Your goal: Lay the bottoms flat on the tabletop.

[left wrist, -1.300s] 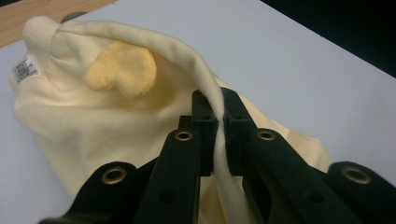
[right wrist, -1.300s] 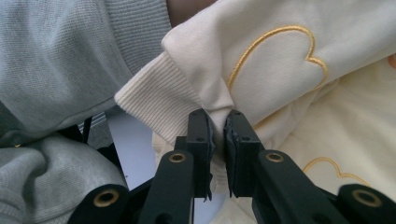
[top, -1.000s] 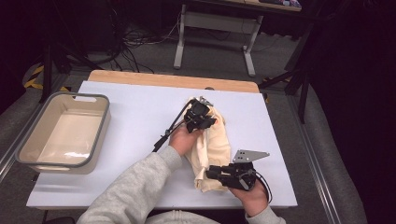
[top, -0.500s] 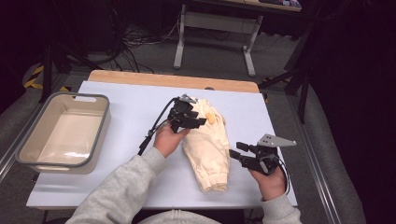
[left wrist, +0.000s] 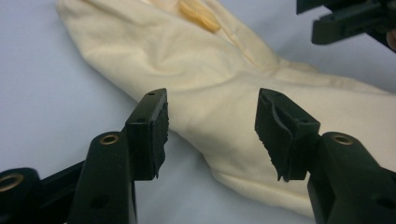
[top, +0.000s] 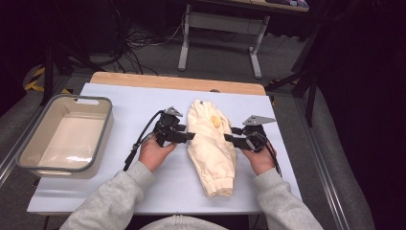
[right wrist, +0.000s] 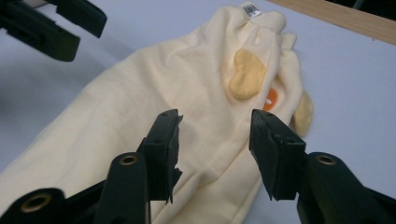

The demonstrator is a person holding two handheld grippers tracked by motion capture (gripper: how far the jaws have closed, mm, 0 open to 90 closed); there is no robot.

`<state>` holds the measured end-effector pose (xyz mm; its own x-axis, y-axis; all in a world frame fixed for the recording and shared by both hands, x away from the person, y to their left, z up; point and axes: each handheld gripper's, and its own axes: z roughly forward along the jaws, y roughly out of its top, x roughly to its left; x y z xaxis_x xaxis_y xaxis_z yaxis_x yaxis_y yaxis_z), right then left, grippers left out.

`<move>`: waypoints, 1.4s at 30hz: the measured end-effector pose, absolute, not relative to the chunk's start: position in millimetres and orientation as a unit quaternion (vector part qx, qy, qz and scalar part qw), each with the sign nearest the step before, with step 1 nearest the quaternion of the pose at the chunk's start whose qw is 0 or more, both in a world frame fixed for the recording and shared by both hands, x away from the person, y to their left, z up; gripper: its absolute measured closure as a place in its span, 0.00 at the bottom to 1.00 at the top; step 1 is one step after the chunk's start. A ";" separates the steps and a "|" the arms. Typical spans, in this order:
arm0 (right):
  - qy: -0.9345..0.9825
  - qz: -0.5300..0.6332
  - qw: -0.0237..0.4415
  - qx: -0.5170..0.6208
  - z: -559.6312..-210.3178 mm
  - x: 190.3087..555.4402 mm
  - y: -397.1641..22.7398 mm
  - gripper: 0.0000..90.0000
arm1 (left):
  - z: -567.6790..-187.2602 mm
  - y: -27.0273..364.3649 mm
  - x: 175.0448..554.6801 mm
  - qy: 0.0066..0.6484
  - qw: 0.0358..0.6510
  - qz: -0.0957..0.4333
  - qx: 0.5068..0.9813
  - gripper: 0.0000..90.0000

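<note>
At the far left of the bench point(top: 119, 100) sits a grey-rimmed tub point(top: 106, 125), pale inside, well apart from my work; moving right, my left gripper point(top: 190, 136) rests low over the white surface in my left hand point(top: 155, 152), its cable trailing back toward my sleeve; its fingers point(left wrist: 150, 133) stand apart with nothing between them, having just been opening, and they point at the left edge of the cream garment point(top: 211, 143) from just beside it; in the left gripper view the cloth point(left wrist: 205, 93) lies beyond the two black tips, not pinched by either.

The garment lies folded lengthwise in the middle of the bench, between my two grippers, its narrow neck end with a small label away from me and its ribbed hem toward me; a yellow patch point(top: 216, 120) shows on its upper part; in the right gripper view that patch point(right wrist: 247, 77) sits near the neck, with a bit of orange point(right wrist: 271, 99) just beside it.

To the right, my right gripper point(top: 233, 140) is held in my right hand point(top: 261, 158), aimed at the garment's right edge; its fingers point(right wrist: 273, 151) are apart too, having just been closing a little, with no cloth clamped; the fabric point(right wrist: 140, 116) lies under and ahead of them.
</note>
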<state>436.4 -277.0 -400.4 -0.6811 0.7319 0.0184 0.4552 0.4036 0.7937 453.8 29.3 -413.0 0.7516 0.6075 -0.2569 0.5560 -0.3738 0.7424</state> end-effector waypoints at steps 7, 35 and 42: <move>0.820 0.409 0.140 0.375 -411.4 463.8 -269.2 0.62 | -430.9 27.4 454.3 0.360 0.412 0.021 0.837 0.54; 0.828 0.354 0.209 0.382 -420.6 510.3 -245.6 0.96 | -439.2 15.4 445.2 0.351 0.393 -0.007 0.850 0.99; 0.809 0.378 0.213 0.396 -399.9 507.0 -265.7 0.98 | -434.2 20.9 441.6 0.351 0.402 -0.003 0.846 0.99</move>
<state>507.0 -265.7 -399.9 -0.5964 0.8015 -0.0448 0.4797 0.4005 0.7807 441.6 20.9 -434.2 0.7538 0.5907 -0.2878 0.5961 -0.4307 0.6776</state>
